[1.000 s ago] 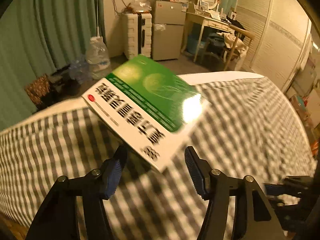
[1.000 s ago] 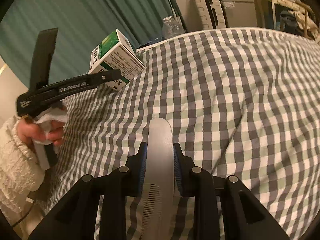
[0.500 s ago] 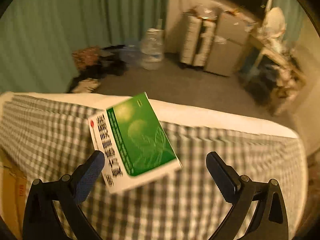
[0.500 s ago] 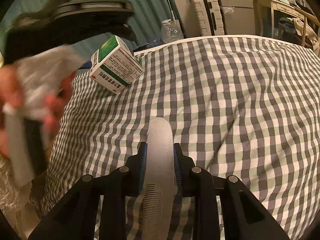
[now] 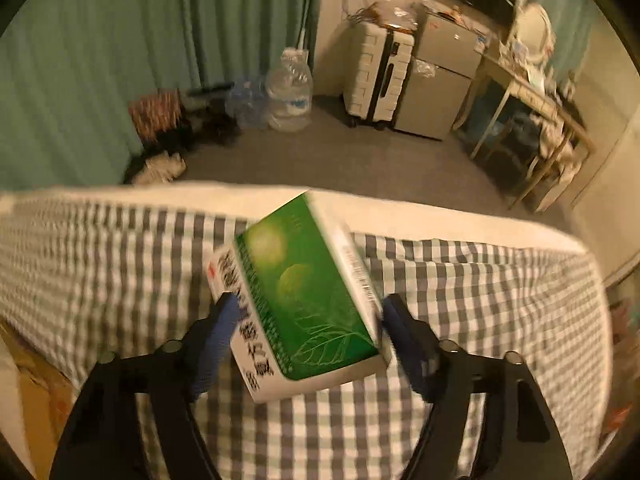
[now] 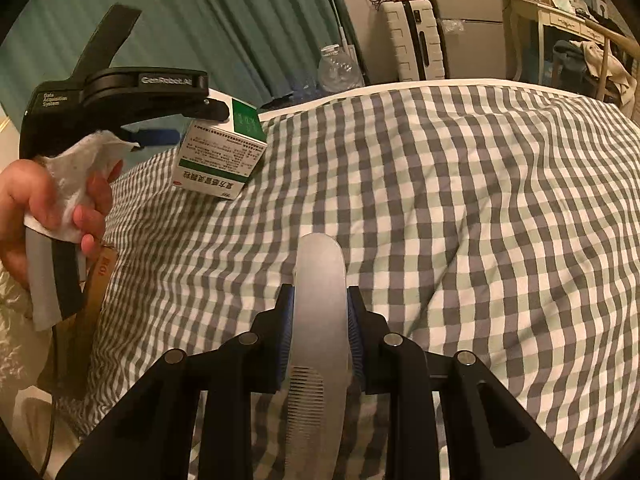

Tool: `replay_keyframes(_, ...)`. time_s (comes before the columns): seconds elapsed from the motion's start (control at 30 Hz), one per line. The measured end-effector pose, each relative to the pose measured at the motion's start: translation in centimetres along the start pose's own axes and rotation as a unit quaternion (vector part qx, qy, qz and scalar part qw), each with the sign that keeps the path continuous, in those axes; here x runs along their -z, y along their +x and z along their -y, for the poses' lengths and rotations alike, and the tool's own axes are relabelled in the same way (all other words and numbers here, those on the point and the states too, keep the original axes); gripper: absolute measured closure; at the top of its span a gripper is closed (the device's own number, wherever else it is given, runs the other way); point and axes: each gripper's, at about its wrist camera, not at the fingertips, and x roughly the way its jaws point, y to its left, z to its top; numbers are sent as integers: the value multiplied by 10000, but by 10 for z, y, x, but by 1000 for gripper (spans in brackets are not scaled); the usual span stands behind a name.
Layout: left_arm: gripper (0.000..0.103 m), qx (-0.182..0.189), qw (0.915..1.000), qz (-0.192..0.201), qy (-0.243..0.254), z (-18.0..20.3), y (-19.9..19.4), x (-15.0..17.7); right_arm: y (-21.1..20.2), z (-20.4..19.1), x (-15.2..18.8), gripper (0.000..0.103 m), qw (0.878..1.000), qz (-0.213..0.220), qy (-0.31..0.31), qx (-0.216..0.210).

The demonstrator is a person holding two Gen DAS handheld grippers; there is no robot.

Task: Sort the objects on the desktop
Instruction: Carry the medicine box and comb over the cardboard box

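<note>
Left wrist view: the left claw (image 5: pixel 306 324) has its blue pads against the two sides of a green-and-white medicine box (image 5: pixel 300 300), which sits tilted over the checked bedspread (image 5: pixel 460 288). This view is motion-blurred, so whether the pads press firmly or only touch is hard to make out, and whether the box rests on the cloth cannot be told. Beyond the bed edge stand a white suitcase (image 5: pixel 378 76) and a clear water jug (image 5: pixel 289 98) — the jug only partly seen from the other side.

Right wrist view: the right claw (image 6: pixel 320 344) is closed tight on a flat grey comb (image 6: pixel 319 320), whose rounded end points forward over the bedspread (image 6: pixel 480 220); its lower part runs out of frame. At far left the person's left hand (image 6: pixel 52 216), with a white cloth wrapped at the grip, holds the left claw (image 6: pixel 192 120) at the medicine box (image 6: pixel 222 152) near the bed's corner — its printed white face shows here only.

Half a second ago the left claw stood wide open with the box loose between its fingers; now it has narrowed onto it.
</note>
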Motion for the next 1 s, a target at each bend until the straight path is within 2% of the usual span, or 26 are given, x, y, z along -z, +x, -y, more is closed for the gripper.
replay_keyframes(0.03, 5, 99, 9998, -85, -176, -6, 3, 1, -2, -1, 1, 78, 10000, -5, -4, 2)
replay_keyframes(0.13, 0, 163, 9963, 49, -843, -24, 8, 5, -7, -3, 1, 78, 10000, 68, -1, 17)
replay_keyframes(0.23, 0, 407, 9931, -298, -1059, -23, 23, 9, -8, -6, 7, 78, 10000, 70, 66, 20)
replay_keyframes(0.3, 1, 419, 9936, -515, -917, -16, 33, 5, -2, -2, 8, 78, 9999, -6, 110, 15)
replay_keyframes(0.37, 13, 380, 9958, -601, -580, -5, 40, 5, 3, 2, 9, 78, 9999, -56, 116, 24)
replay_keyframes(0.4, 23, 361, 9966, -607, -435, -1, 40, 5, 4, 4, 9, 78, 9999, -76, 123, 33)
replay_keyframes(0.47, 24, 179, 9985, -522, -43, 11, 33, 10, 7, 7, 9, 78, 9998, -80, 144, 123)
replay_keyframes(0.53, 24, 36, 9984, -464, 327, 23, 28, 14, 1, 9, 8, 78, 9990, 36, 191, 396)
replay_keyframes(0.6, 24, -50, 9977, -277, 622, 28, 8, 21, -12, 6, 7, 78, 9976, 258, 136, 633)
replay_keyframes(0.73, 24, 250, 9957, 324, 832, 23, -56, 43, -43, -21, 7, 78, 9921, 571, -192, 1099)
replay_keyframes(0.87, 24, 272, 9918, 713, 1023, 2, -121, 65, -78, -57, 5, 78, 9894, 958, -324, 1044)
replay_keyframes(1.0, 24, 181, 9838, 1040, 1451, -21, -189, 76, -108, -107, 2, 78, 9869, 1221, -562, 894)
